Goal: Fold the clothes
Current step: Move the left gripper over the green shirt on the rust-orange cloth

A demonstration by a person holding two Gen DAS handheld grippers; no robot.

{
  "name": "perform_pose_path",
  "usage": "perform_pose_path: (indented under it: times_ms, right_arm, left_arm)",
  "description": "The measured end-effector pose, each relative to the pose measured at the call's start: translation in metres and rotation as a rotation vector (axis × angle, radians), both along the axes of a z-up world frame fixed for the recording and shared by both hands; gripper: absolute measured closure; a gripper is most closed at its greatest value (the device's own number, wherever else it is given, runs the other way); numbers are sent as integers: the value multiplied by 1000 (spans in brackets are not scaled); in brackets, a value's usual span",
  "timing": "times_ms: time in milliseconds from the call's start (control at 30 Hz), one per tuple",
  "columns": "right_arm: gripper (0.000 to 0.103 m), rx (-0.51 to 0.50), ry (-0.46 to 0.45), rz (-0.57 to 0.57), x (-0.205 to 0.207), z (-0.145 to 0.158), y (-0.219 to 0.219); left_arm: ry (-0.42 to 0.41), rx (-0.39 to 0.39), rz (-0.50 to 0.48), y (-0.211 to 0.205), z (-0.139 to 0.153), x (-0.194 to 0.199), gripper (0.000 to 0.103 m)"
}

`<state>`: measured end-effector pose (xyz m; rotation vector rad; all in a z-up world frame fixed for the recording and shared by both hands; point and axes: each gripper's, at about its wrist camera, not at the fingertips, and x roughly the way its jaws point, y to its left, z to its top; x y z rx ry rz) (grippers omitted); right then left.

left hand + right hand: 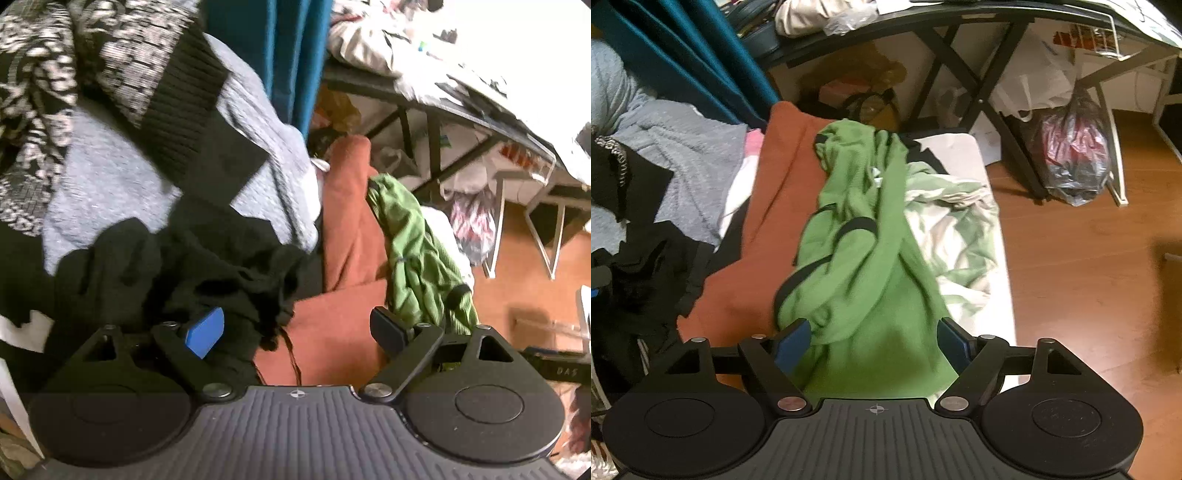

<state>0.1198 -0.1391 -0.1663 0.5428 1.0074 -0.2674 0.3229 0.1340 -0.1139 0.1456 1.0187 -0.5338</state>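
Crumpled green knit garment with black trim (864,251) lies bunched along the rust-orange blanket (783,192) on the bed, near its floor-side edge. Right gripper (875,343) stands with jaws apart, green cloth between them but not visibly pinched. Left gripper (295,328) is spread wide over the blanket, empty, beside a black garment heap (192,266). Risk: closing on bunched layers would grab several folds at once, dragging the garment off the edge
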Motion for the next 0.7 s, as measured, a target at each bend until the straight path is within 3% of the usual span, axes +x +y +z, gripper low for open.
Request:
perform_pose_path:
  times_ms: [233,567,700]
  right_arm:
    - [25,-22,41,-28,-14,-14,-22]
    - [24,-64,118,-68,-29,-35,-49]
    - [23,-79,134,-70,-29,-38,-53]
  left_arm:
    - [70,70,-64,-31,-48,-2,15]
    - [134,94,-112,-72,-118,2,15]
    - [117,101,-129,-79,-133,1,1]
